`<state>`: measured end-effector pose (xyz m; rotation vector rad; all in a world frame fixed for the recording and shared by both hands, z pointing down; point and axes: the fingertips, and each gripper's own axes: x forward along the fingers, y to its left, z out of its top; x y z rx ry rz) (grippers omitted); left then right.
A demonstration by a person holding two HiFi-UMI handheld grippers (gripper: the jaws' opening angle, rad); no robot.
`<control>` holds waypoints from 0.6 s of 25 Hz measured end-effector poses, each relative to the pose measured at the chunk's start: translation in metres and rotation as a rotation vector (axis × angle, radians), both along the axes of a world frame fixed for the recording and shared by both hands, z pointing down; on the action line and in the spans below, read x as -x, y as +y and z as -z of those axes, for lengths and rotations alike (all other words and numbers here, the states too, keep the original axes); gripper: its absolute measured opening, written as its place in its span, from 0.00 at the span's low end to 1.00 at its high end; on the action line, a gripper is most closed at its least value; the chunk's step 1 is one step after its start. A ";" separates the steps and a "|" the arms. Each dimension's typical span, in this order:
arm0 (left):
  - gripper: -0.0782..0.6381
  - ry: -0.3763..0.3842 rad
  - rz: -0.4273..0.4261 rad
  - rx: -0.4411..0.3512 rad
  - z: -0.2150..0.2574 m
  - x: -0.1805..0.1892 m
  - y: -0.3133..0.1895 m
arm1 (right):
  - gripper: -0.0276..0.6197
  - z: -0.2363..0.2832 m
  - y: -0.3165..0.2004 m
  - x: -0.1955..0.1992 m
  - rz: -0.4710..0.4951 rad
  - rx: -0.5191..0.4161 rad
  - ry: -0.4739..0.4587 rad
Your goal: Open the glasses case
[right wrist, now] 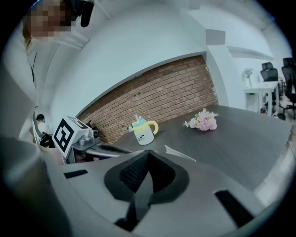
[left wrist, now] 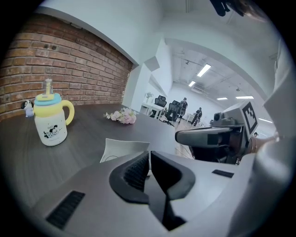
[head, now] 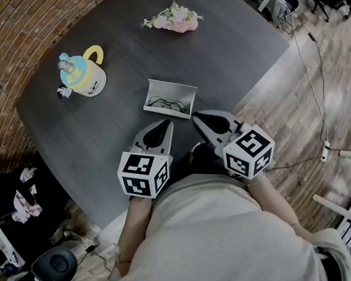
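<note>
The white glasses case (head: 170, 98) lies open on the dark table (head: 235, 51), and dark-framed glasses rest inside it. In the left gripper view its raised lid (left wrist: 125, 147) shows just beyond the jaws; in the right gripper view only an edge of the case (right wrist: 180, 154) shows. My left gripper (head: 166, 124) sits just short of the case's near side, shut with nothing held (left wrist: 149, 153). My right gripper (head: 195, 116) is beside it near the case's right end, also shut and holding nothing (right wrist: 147, 152). Neither gripper touches the case.
A white cup with a yellow handle and blue lid (head: 86, 74) stands at the table's left. A pink flower bunch (head: 176, 19) lies at the far side. The table's near edge runs under my arms; wooden floor and cables are to the right.
</note>
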<state>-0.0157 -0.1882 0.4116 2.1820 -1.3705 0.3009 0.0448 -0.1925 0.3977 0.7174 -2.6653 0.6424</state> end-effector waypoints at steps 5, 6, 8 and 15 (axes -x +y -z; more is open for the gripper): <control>0.15 0.008 -0.004 0.008 -0.002 0.000 -0.001 | 0.05 0.000 -0.002 -0.001 -0.009 0.002 0.008; 0.15 0.010 -0.004 0.008 -0.002 0.000 -0.001 | 0.05 -0.001 -0.002 0.000 -0.007 0.004 0.010; 0.15 0.018 -0.004 0.008 -0.001 0.000 -0.002 | 0.05 -0.002 -0.002 0.001 -0.003 0.006 0.013; 0.15 0.028 -0.002 0.004 0.000 0.000 -0.003 | 0.05 -0.003 -0.001 0.002 0.004 0.001 0.027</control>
